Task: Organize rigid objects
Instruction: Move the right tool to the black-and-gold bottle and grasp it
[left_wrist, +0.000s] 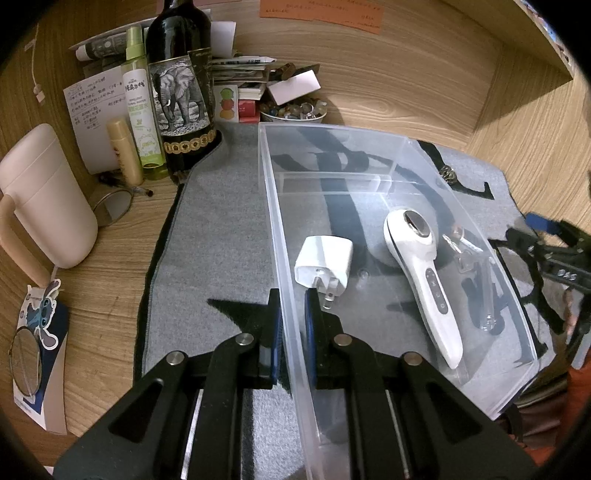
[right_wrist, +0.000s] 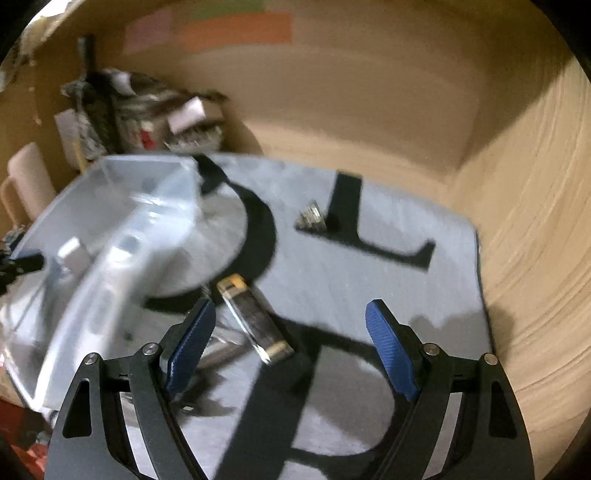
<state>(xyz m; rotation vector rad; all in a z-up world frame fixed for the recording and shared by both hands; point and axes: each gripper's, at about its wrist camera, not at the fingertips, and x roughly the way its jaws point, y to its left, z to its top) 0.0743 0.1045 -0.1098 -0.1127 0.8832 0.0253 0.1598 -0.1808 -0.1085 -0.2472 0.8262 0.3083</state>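
Left gripper (left_wrist: 293, 314) pinched on the near side wall of the clear plastic bin (left_wrist: 388, 155), one finger inside, one outside. Bin sits on the grey mat (left_wrist: 221, 240), holding a white charger (left_wrist: 325, 264) and white handheld device (left_wrist: 424, 273). Right gripper (right_wrist: 291, 325) wide open, empty, over a dark lighter (right_wrist: 255, 319) on the mat beside the bin; view blurred.

The left gripper (left_wrist: 293, 325) reaches forward low over the surface, its two blue-padded fingers (left_wrist: 276, 332) drawn close together with only a narrow gap between them, one on each side of a thin clear wall, clamping it; the right gripper (right_wrist: 291, 343) is held to the right, angled down and toward the left, its blue pads (right_wrist: 391, 350) spread wide apart, nothing between them touched; its view is blurred.
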